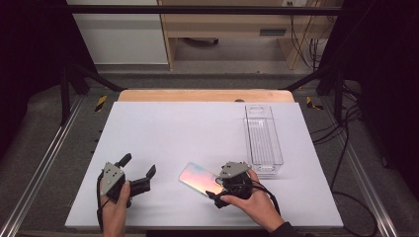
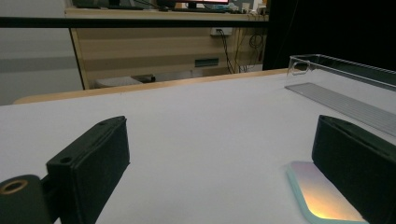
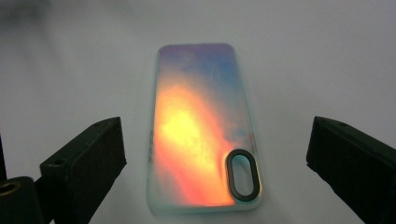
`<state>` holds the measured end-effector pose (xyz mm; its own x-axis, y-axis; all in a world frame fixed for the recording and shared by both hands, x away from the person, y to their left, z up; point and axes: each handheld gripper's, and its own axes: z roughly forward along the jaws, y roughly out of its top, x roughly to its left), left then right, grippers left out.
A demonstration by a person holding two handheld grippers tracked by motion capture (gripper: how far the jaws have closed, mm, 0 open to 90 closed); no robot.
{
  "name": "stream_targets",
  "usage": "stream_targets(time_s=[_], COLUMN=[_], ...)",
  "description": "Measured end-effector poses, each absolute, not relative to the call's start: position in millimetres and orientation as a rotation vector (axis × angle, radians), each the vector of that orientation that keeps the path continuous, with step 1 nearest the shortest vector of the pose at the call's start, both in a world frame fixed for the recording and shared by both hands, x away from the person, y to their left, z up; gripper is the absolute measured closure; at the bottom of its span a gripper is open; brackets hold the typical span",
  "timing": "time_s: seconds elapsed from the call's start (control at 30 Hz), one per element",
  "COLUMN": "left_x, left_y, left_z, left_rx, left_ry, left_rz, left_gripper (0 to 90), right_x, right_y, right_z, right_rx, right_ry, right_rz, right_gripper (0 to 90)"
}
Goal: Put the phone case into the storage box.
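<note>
A phone case point(image 1: 200, 178) with a shimmering orange-and-blue back lies flat on the white table point(image 1: 197, 128), close to its near edge and right of the middle. The right gripper point(image 3: 215, 154) hovers over the case's camera-hole end, jaws spread wide on either side and touching nothing. The left gripper point(image 1: 139, 170) rests near the table's near left corner, jaws likewise spread and empty. A clear plastic box point(image 1: 263, 139) stands along the right edge.

High overhead; 2 low tabletop close-ups.
</note>
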<state>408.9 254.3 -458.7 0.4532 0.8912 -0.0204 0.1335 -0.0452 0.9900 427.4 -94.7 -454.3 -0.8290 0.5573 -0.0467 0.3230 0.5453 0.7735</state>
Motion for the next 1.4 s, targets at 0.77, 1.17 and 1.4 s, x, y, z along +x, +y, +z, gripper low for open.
stream_targets(time_s=[0.77,1.17,1.4], left_x=[409.4,409.3,409.0], left_y=[251.9,250.5,250.9], left_z=[-459.1,-458.8,-458.6], left_rx=[1.524,1.529,1.521], left_ry=[0.928,0.921,0.925], left_rz=[0.792,0.798,0.796], left_gripper=[3.5,3.5,3.5], right_x=[437.4,434.6,434.2], right_y=[-88.4,-85.9,-85.0], right_z=[-481.3,-485.5,-487.9], right_rx=[0.772,0.767,0.758], right_ry=[2.618,2.639,2.642], right_rz=[1.081,1.068,1.044], right_gripper=[6.4,6.2,5.8])
